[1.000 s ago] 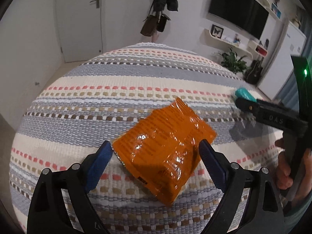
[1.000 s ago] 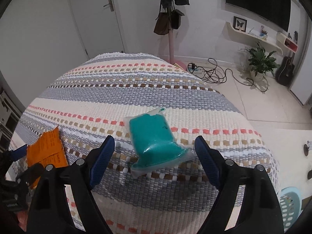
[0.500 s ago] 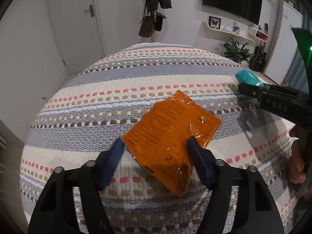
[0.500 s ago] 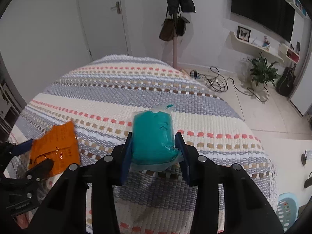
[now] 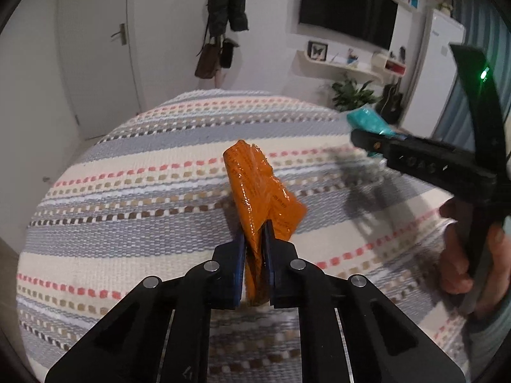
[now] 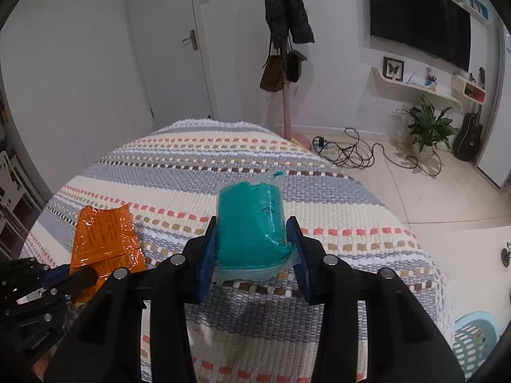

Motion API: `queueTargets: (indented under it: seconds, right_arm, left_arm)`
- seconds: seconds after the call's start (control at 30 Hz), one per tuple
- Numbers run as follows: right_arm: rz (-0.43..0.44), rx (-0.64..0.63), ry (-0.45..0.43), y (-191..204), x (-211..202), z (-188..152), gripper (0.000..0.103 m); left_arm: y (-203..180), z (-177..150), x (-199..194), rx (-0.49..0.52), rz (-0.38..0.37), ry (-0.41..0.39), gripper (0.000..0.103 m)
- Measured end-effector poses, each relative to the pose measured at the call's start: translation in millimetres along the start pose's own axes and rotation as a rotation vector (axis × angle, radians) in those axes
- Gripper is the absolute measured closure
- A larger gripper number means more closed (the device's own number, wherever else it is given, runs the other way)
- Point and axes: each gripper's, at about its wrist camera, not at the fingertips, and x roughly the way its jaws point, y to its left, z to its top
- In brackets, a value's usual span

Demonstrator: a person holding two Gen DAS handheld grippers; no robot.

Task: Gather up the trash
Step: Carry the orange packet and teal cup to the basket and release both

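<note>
Though lower ends hidden, left gripper (image 5: pixel 254 234) jaws just clenched orange wrapper (image 5: pixel 258 191); right gripper (image 6: pixel 252 245) grasps teal packet (image 6: pixel 250 223).

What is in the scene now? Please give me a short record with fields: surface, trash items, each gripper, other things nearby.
surface: striped woven cover
trash 1: orange wrapper, pinched and crumpled upright
trash 2: teal packet in clear plastic
left gripper: shut on the orange wrapper
right gripper: shut on the teal packet, pads against both its sides
nearby: light blue basket on the floor at lower right; potted plant; cables on the floor
</note>
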Motion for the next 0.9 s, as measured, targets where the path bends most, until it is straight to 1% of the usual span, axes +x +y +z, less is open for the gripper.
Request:
queueTargets:
  seconds: [0.1, 0.2, 0.23, 0.3, 0.33, 0.4, 0.5, 0.6, 0.63, 0.7, 0.8, 0.9]
  right_arm:
    - [0.004, 0.025, -0.022, -5.3, -5.3, 1.3, 0.065]
    - [-0.009, 0.052, -0.041, -15.1, -17.7, 2.3, 0.065]
    - [-0.01, 0.06, -0.052, -18.9, -24.3, 2.9, 0.065]
    - [-0.017, 0.077, -0.082, -29.4, -44.4, 5.3, 0.065]
    - [-0.019, 0.085, -0.096, -34.9, -54.5, 6.1, 0.065]
    - [-0.036, 0.108, -0.124, -48.7, -78.4, 6.8, 0.065]
    - [-0.094, 0.15, -0.15, -73.7, -112.3, -0.7, 0.065]
    - [-0.138, 0.211, -0.165, -104.0, -141.7, -17.9, 0.065]
    - [-0.157, 0.228, -0.164, -113.0, -149.0, -23.4, 0.065]
    - [-0.225, 0.262, -0.156, -135.0, -164.5, -36.3, 0.065]
    - [-0.306, 0.304, -0.143, -162.8, -184.6, -55.1, 0.065]
    - [-0.341, 0.357, -0.126, -190.4, -200.2, -74.4, 0.065]
  left_arm:
    - [-6.4, 7.0, -14.3, -0.01, -0.046, -0.04, 0.094]
    - [-17.7, 17.7, -25.9, 0.011, -0.074, -0.072, 0.094]
    - [-25.5, 23.0, -31.2, 0.024, -0.095, -0.084, 0.094]
    - [-34.4, 30.3, -36.7, 0.019, -0.143, -0.094, 0.094]
    - [-41.0, 35.6, -39.9, 0.011, -0.182, -0.102, 0.094]
    - [-59.6, 44.7, -45.3, 0.026, -0.221, -0.121, 0.094]
    - [-89.6, 51.9, -49.2, 0.064, -0.262, -0.135, 0.094]
    - [-127.4, 55.5, -51.9, 0.125, -0.304, -0.144, 0.094]
    - [-142.5, 55.8, -51.5, 0.149, -0.318, -0.143, 0.094]
    - [-169.4, 54.9, -50.1, 0.186, -0.347, -0.134, 0.094]
    - [-198.3, 51.4, -45.0, 0.219, -0.388, -0.119, 0.093]
    - [-228.5, 42.7, -38.2, 0.257, -0.422, -0.098, 0.093]
